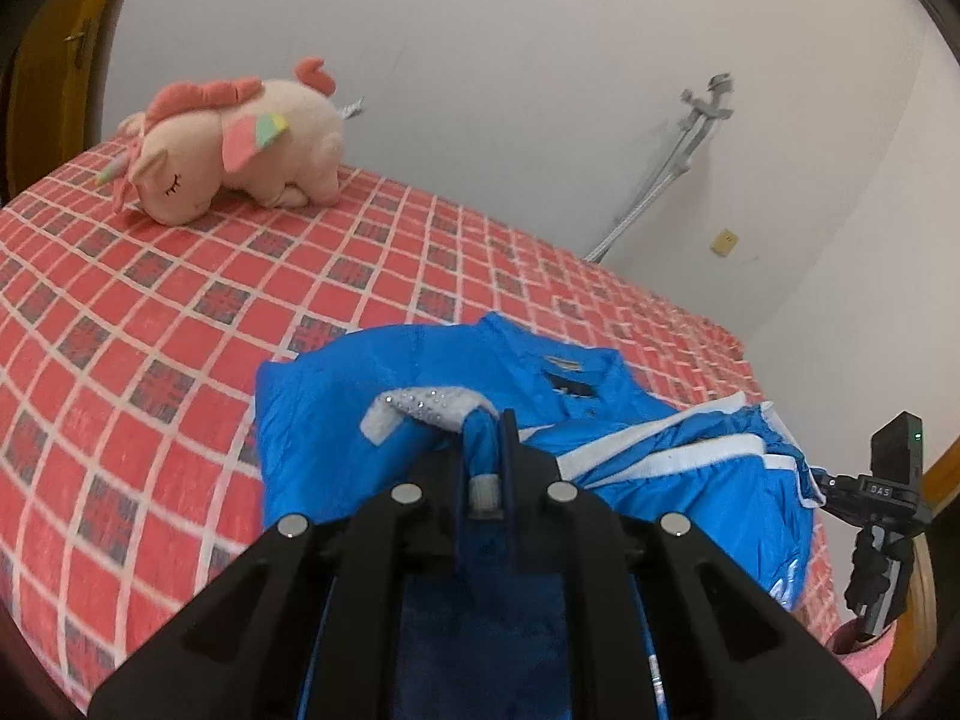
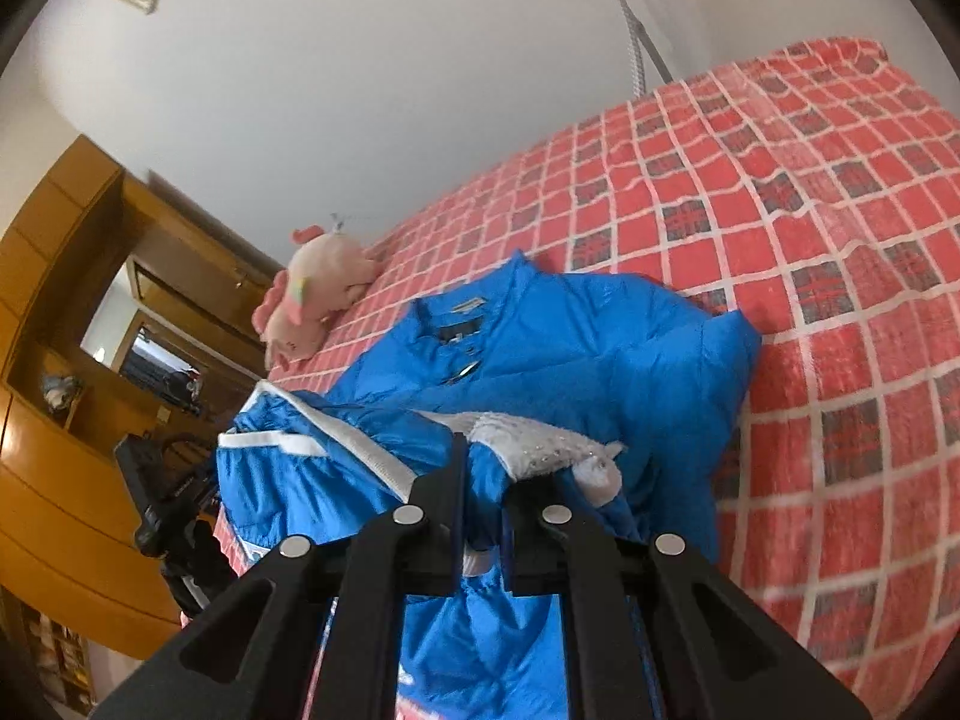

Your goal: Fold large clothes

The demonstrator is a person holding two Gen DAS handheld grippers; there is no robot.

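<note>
Left wrist view shows the left gripper (image 1: 485, 420) pinched tight on a fold of the blue jacket (image 1: 336, 420), with blue cloth and a bit of white trim caught between its fingers and more fabric hanging under the black frame at 6 o'clock. A grey sparkly cuff (image 1: 432, 405) lies just beyond the fingertips at 12 o'clock. The jacket's bulk is heaped on the red checked bedspread (image 1: 150, 312), collar towards 1 o'clock, white-banded hem at 3 o'clock. A pink plush unicorn (image 1: 240, 138) sits well apart at 10 o'clock.

From the right wrist, the right gripper (image 2: 485, 468) is likewise clamped shut on blue cloth, the same cuff (image 2: 540, 447) just past it at 1 o'clock and the collar (image 2: 462, 312) at 12 o'clock.

My reading: a fold is mid-way, both claws carrying one edge of the jacket over its body towards the collar. Next calls for laying that edge down level and square with the far side, both hands moving together so the slippery shell does not bunch, then releasing.
</note>
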